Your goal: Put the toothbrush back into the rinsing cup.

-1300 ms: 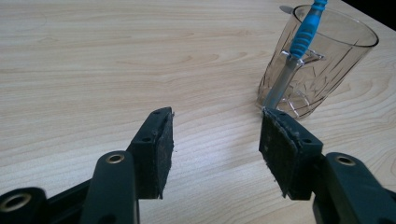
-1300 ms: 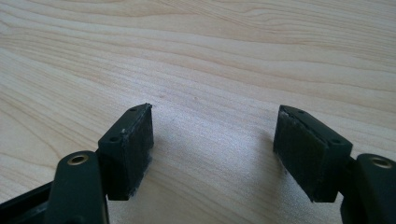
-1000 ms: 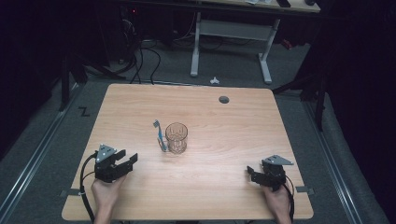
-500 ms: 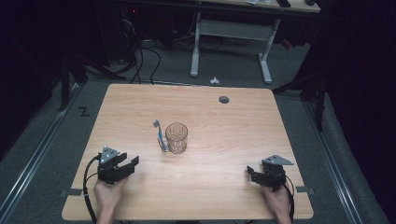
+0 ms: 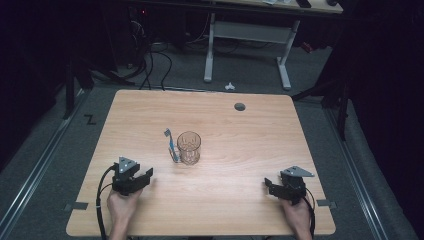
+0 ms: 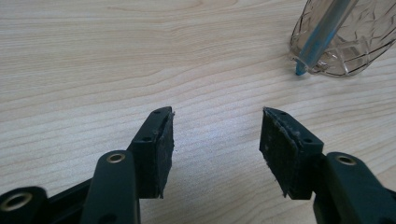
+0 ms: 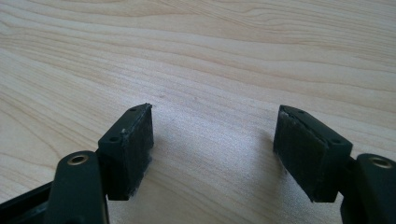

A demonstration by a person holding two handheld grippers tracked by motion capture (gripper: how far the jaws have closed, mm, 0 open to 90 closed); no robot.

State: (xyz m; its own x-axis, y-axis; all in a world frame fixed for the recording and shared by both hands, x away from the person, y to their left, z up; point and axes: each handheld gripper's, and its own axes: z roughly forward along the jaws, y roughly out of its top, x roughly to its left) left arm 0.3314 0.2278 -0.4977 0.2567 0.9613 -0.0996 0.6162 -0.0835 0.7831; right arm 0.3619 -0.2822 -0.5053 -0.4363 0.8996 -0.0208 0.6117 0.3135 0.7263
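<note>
- High view: the left tool [image 5: 142, 176] rests near the desk's [image 5: 240, 150] front left, jaws spread with nothing between them.
- Mid-desk stands a clear glass [image 5: 189, 147] with a cut diamond pattern, upright; a blue toothbrush [image 5: 171, 145] of smooth plastic leans against its left side.
- The right tool [image 5: 270, 186] sits front right, jaws spread above pale wood grain.

Bare wooden table [image 5: 240, 145] all round, glass tumbler [image 5: 189, 147] mid-table with blue toothbrush [image 5: 171, 145] touching its left side, sole obstacles, open passage between left gripper [image 5: 145, 176] and tumbler, right gripper [image 5: 269, 186] well apart, unobstructed
</note>
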